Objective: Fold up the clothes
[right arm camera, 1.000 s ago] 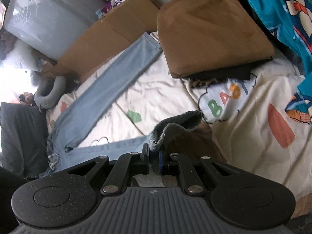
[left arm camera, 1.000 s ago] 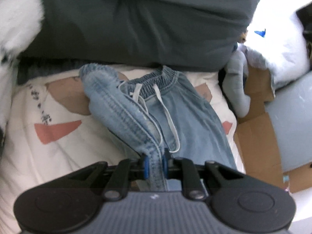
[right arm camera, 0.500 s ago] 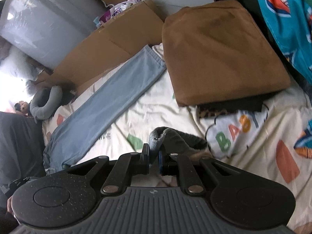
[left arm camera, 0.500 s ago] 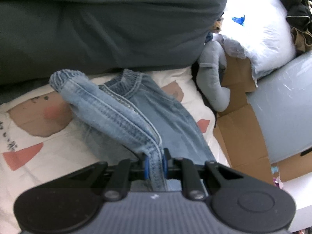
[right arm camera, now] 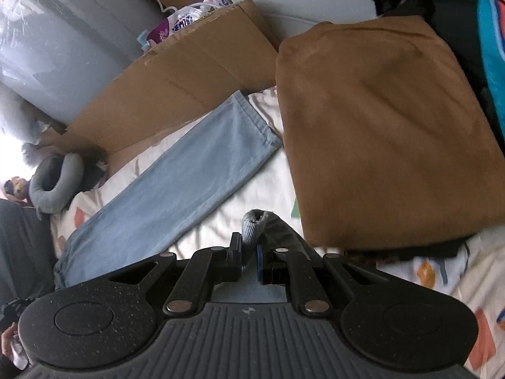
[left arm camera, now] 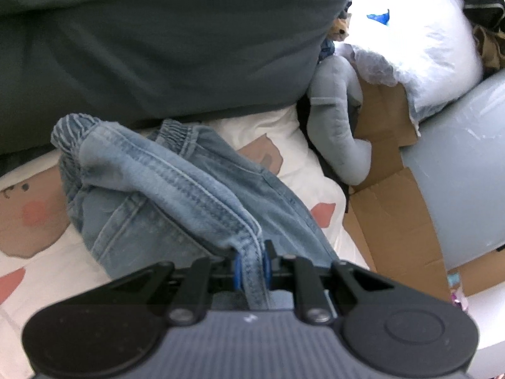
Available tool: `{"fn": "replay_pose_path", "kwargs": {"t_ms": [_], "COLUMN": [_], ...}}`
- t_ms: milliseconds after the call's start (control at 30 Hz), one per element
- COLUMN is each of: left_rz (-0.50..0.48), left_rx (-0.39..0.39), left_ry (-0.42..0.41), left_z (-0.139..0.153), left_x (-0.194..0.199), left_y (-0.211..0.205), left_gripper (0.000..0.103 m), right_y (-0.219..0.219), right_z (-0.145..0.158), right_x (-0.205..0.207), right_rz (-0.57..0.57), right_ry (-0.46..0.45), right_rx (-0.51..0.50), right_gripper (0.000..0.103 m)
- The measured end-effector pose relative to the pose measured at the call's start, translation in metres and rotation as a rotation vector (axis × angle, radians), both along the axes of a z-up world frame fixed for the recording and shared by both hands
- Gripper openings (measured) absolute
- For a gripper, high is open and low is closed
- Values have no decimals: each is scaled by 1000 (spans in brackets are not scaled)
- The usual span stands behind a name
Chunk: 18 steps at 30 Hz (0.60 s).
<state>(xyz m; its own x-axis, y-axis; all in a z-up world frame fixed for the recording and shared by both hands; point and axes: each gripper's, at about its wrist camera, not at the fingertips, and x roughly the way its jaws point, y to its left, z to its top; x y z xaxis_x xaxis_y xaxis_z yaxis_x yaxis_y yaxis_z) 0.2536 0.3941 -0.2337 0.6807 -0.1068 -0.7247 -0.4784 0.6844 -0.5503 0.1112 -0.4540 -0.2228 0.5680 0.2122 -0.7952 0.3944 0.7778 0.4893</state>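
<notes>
On the patterned bedsheet (left arm camera: 309, 145) lie the jeans (left arm camera: 176, 189), whose seam the left gripper (left arm camera: 251, 267) pinches tight, while the right gripper (right arm camera: 249, 259) clamps their cuff (right arm camera: 252, 224) beside the brown blanket (right arm camera: 378, 132).

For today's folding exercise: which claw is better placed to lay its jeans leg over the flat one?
Probably the right claw: its hem is pinched just beside the flat leg. The left claw holds the waist end.
</notes>
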Motion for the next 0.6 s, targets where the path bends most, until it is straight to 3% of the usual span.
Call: {"fn": "replay_pose_path", "kwargs": {"t_ms": [600], "left_rz": [-3], "left_rx": [56], "left_ry": [33], "left_z": [-42], "left_x": [81], "left_y": [-23], "left_gripper": [14], "right_y": [-9], "right_z": [-48], "right_x": [138], "right_rz": [-3], "right_ry": [41], "right_rx": [-73], "right_gripper": [7]}}
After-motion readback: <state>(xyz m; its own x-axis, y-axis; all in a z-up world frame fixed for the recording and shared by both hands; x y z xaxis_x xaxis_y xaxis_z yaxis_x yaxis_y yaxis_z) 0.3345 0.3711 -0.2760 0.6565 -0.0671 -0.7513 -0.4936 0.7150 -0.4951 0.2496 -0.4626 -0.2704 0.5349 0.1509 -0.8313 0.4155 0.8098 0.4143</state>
